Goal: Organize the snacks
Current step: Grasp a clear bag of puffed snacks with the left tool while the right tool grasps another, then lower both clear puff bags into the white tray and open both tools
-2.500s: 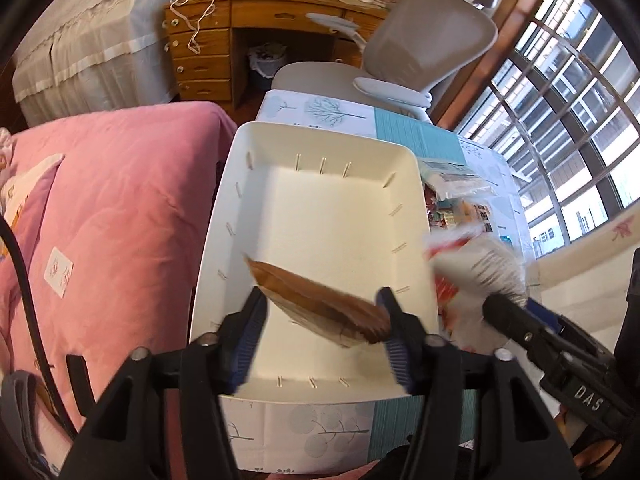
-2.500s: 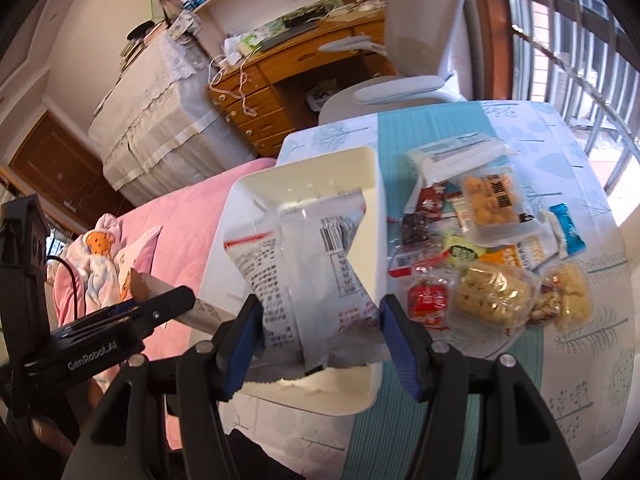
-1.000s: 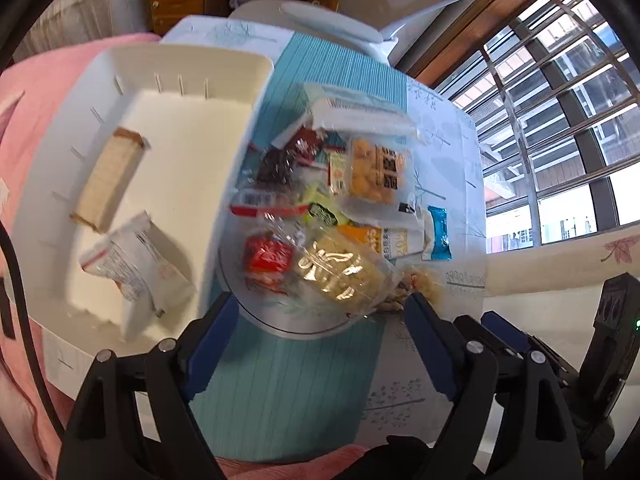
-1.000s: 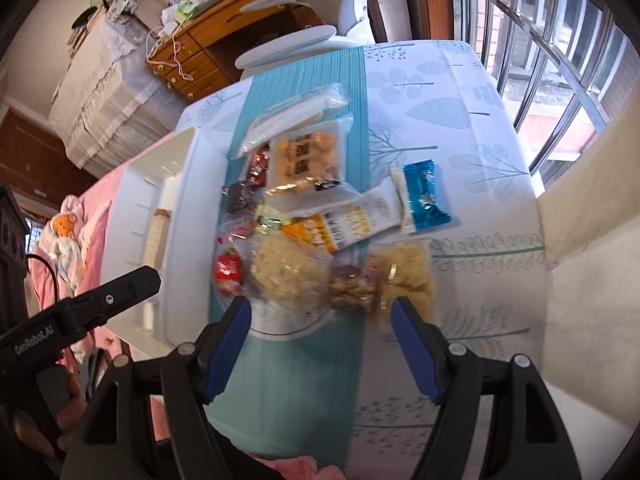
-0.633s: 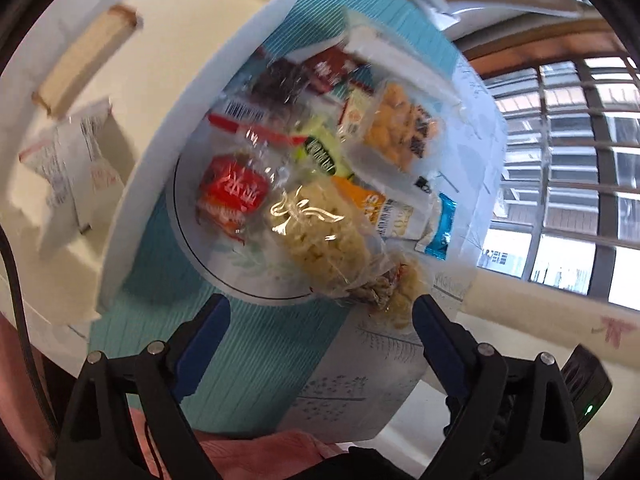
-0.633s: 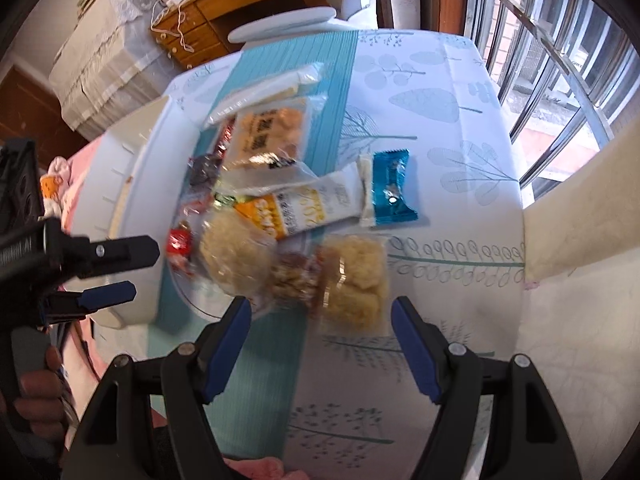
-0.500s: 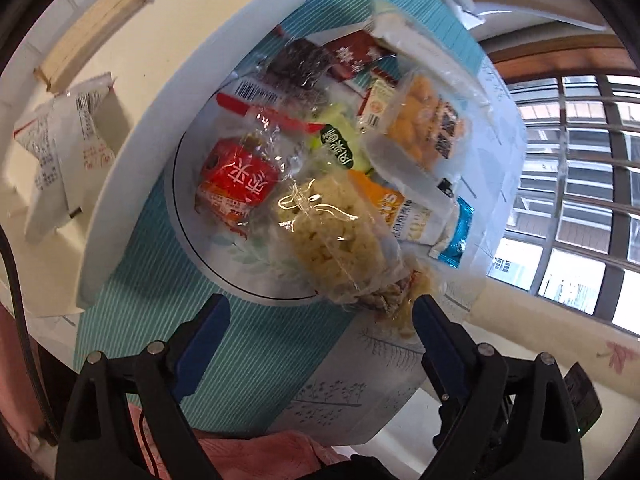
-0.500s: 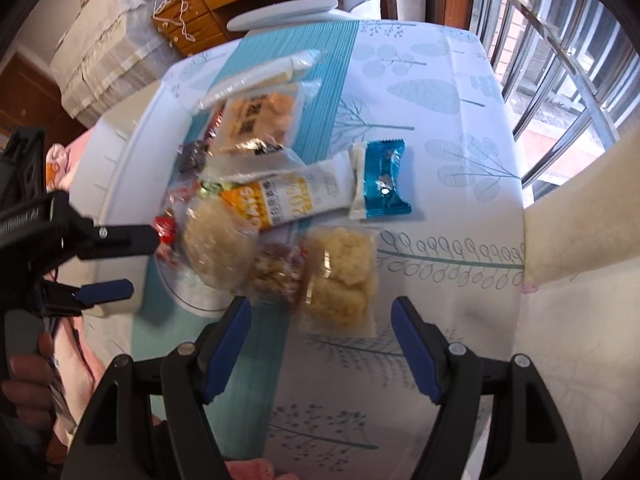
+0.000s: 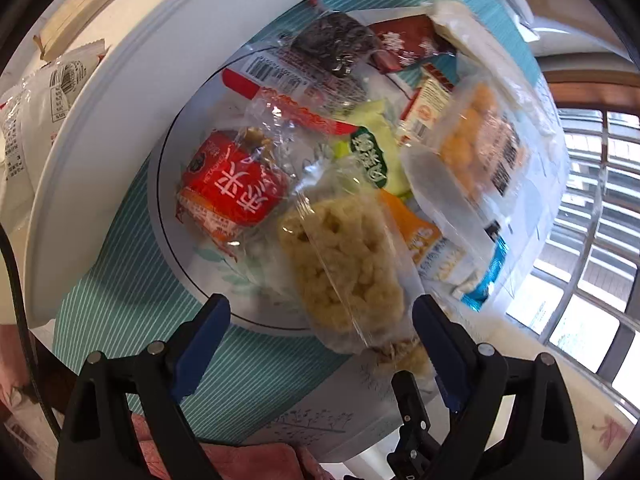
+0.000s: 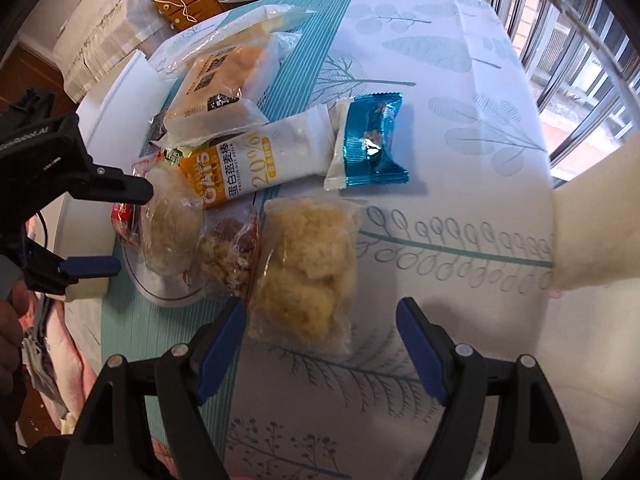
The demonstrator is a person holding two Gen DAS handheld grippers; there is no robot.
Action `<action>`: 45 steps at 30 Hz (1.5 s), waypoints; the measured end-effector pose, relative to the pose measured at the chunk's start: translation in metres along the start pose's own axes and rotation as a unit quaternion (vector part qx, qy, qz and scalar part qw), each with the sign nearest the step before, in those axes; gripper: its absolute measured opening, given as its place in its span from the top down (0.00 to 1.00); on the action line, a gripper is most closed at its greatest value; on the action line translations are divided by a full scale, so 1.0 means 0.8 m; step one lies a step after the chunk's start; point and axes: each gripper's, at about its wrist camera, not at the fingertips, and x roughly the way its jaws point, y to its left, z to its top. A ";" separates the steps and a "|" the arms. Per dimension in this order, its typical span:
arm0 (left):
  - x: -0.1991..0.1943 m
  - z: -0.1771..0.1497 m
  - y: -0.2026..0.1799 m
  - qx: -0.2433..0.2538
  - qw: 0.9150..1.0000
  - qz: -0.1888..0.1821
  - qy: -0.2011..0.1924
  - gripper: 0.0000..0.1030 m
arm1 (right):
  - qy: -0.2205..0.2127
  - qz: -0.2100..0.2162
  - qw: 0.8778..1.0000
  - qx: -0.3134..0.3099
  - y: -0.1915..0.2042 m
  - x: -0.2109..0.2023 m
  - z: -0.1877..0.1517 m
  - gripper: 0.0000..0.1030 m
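A pile of snack packets lies on the table beside a white bin [image 9: 120, 92]. My left gripper [image 9: 320, 316] is open, low over a clear packet of yellow puffed rice cake [image 9: 340, 264], next to a red packet [image 9: 232, 192]. The bin holds a white packet [image 9: 36, 96] and a tan wafer bar [image 9: 92, 4]. My right gripper [image 10: 320, 320] is open, its fingers either side of another puffed rice cake packet [image 10: 308, 268]. An oat bar [image 10: 256, 164] and a blue packet [image 10: 368, 140] lie beyond it. The left gripper also shows in the right wrist view [image 10: 116, 224].
A white plate [image 9: 176, 240] lies under part of the pile. An orange puff bag [image 9: 476, 148] and dark packets [image 9: 336, 44] lie further back. The tablecloth [image 10: 460, 80] stretches right toward the window. A desk and chair stand behind.
Both grippers dropped their packets in the bin, swung right to the snack pile and came down close over it. Both stay open.
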 end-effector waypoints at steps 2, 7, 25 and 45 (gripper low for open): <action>0.005 0.005 0.002 -0.009 1.000 0.002 0.003 0.11 | -0.004 0.007 1.000 0.001 -0.003 0.005 0.001 0.25; 0.009 0.019 0.001 -0.015 1.000 0.001 -0.004 0.15 | -0.015 0.008 1.000 0.000 -0.006 0.010 0.004 0.25; 0.000 0.036 -0.008 0.001 1.000 -0.024 -0.008 0.53 | -0.013 0.023 1.000 -0.011 0.007 0.017 0.012 0.55; -0.101 -0.040 0.000 0.093 0.994 -0.029 -0.056 0.54 | -0.030 0.027 0.999 -0.005 0.022 -0.032 0.010 0.56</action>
